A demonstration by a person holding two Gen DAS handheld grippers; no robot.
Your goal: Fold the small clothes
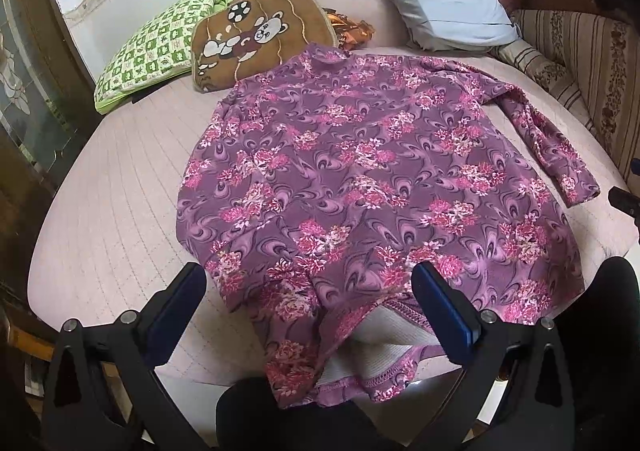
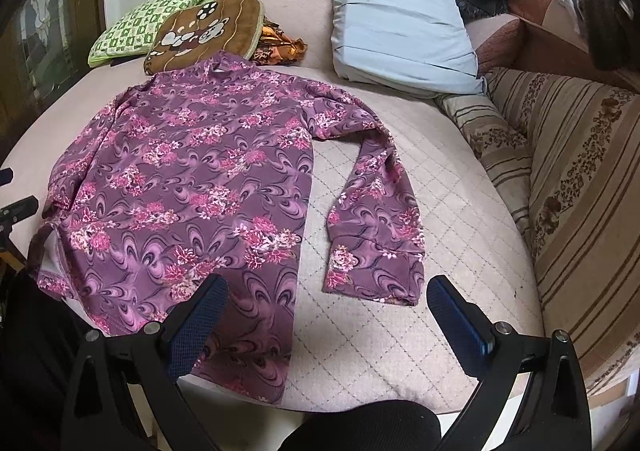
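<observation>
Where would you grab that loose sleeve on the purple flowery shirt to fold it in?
Probably at the cuff, the free end of the sleeve. It lies flat on the quilted bed cover, apart from the shirt body, bent down towards the near edge. The open right gripper sits just before it, so coming from the near side and pinching the cuff edge looks easiest.

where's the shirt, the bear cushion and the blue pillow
shirt (image 2: 192, 179): right wrist view, middle of its body
bear cushion (image 1: 260, 35): left wrist view, on the bear picture
blue pillow (image 2: 400, 27): right wrist view, middle of its front face
</observation>
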